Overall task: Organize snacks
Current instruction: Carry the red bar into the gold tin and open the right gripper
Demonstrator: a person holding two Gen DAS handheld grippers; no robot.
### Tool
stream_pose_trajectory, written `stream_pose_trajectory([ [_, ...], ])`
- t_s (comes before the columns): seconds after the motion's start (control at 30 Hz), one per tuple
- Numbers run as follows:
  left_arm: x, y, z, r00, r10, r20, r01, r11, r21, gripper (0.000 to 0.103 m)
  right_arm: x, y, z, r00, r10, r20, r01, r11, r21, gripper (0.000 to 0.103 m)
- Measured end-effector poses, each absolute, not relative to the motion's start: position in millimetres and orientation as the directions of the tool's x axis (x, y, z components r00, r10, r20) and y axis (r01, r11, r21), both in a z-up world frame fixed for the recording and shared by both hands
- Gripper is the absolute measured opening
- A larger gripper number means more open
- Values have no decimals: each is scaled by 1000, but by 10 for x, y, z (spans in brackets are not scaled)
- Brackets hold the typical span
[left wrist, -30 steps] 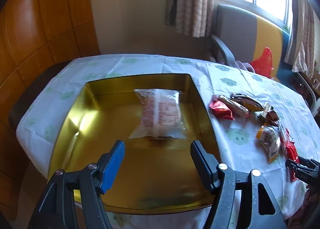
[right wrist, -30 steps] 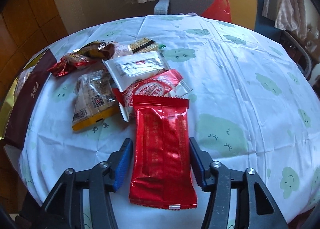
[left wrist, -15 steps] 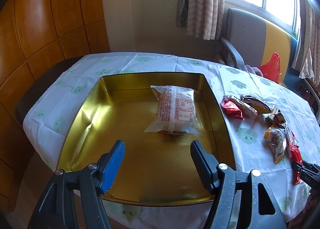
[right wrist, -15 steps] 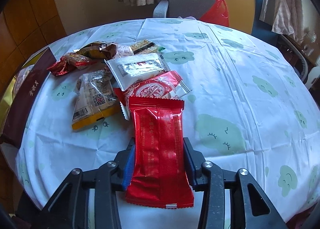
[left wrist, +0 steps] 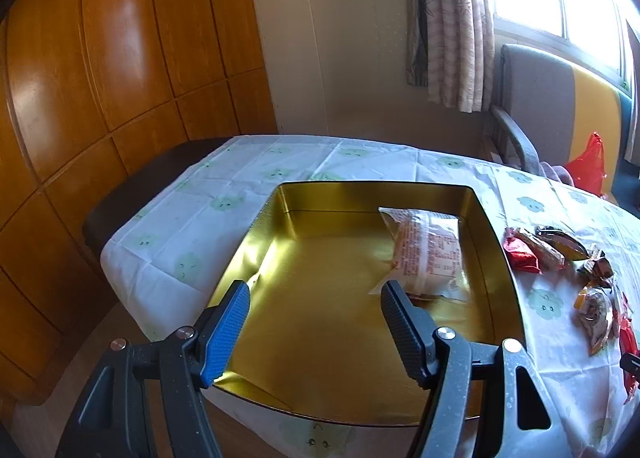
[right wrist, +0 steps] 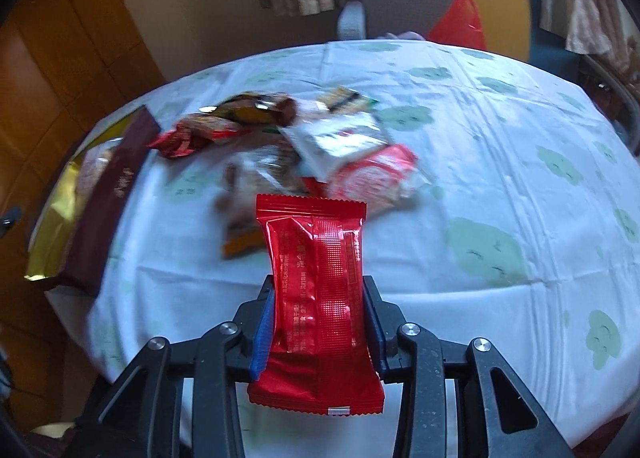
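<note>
Left wrist view: left claw (left wrist: 314,312) wide apart, holding nothing, above gold tin (left wrist: 498,258) on the bench (left wrist: 240,193); one clear-wrapped snack (left wrist: 426,254) lies inside, by the far right wall. Right wrist view: right claw (right wrist: 318,308), jaws just closed in, clamps red packet (right wrist: 318,266) at its sides; remaining snack pile (right wrist: 320,141) on the bench beyond.
</note>
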State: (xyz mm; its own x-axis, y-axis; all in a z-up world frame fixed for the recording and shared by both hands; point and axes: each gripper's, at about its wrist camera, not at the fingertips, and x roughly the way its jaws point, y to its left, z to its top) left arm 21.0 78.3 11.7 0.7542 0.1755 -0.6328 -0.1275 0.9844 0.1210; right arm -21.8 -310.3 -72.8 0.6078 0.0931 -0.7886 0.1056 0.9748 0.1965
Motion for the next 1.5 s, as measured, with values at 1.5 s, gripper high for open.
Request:
stream_pose_trajectory([
  [1.5, 186, 497, 27, 738, -14, -675, 72, 996, 58, 63, 286, -2369, -358, 674, 235, -700, -1, 948, 318, 66],
])
